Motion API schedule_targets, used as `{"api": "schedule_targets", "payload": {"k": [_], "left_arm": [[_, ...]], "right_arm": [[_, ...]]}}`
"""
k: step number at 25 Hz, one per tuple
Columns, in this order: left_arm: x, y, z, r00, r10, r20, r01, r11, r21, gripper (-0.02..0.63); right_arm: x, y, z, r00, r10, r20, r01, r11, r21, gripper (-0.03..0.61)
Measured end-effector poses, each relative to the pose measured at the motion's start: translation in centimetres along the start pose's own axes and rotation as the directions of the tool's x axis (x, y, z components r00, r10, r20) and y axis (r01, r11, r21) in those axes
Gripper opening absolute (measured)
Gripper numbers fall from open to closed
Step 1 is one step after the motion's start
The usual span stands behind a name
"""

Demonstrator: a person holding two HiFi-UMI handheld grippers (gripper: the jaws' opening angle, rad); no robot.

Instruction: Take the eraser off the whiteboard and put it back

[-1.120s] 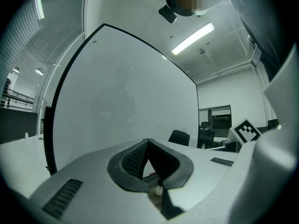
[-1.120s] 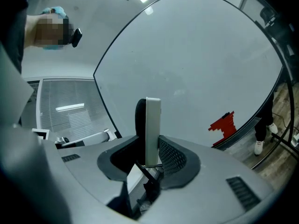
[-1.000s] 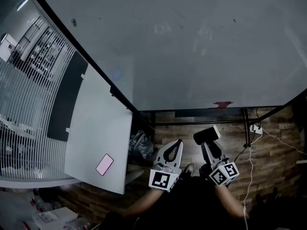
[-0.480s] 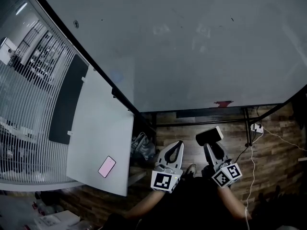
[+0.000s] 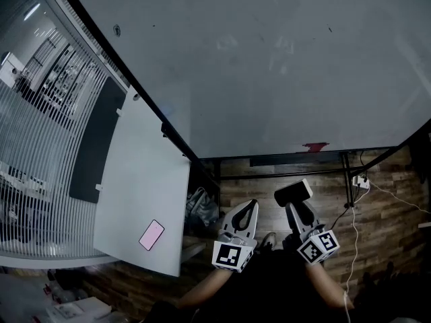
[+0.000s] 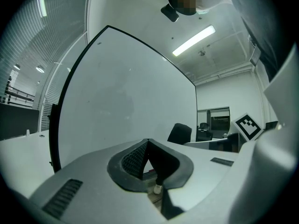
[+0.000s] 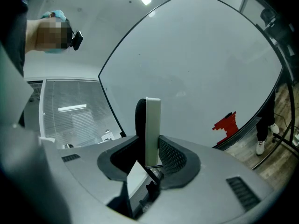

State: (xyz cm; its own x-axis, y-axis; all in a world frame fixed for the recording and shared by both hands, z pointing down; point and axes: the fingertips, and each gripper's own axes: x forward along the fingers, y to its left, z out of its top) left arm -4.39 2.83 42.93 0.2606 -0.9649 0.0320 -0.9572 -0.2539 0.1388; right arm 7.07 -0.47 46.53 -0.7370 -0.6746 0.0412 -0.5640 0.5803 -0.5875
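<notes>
The eraser point(image 5: 293, 192) is off the whiteboard point(image 5: 269, 66) and pinched in the right claw point(image 5: 292, 203). In the head view it sits crosswise at the claw's tips, below the board's lower edge and over the wooden floor point(image 5: 323, 184). In the right gripper view the eraser point(image 7: 152, 127) stands upright and edge-on between the jaws of the right claw point(image 7: 148, 155), its white body on one side and its dark felt on the other. The ribbed pads press on both faces and about half of it rises above them. Ahead of it is the board's pale surface, with a red mark point(image 7: 226, 123) low down near the frame and well apart from the eraser. The left claw point(image 5: 250, 202) is level beside the right one. In its own view the left claw point(image 6: 147, 146) has its jaws pressed together at the tips with nothing between them. To the left stands a white table point(image 5: 145, 173) with a small pink flat object point(image 5: 151, 235) lying on it.
</notes>
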Motion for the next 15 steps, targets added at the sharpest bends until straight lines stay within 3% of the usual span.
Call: {"api": "schedule_targets", "payload": {"k": [15], "left_arm": [[-3.2,3.1,-1.3,0.999,0.008,-0.053,-0.009,1.0,-0.012,0.008]], "right_arm": [[1.4,2.3,-2.4,1.0,-0.022,-0.014,0.022,0.999,0.033,0.14]]}}
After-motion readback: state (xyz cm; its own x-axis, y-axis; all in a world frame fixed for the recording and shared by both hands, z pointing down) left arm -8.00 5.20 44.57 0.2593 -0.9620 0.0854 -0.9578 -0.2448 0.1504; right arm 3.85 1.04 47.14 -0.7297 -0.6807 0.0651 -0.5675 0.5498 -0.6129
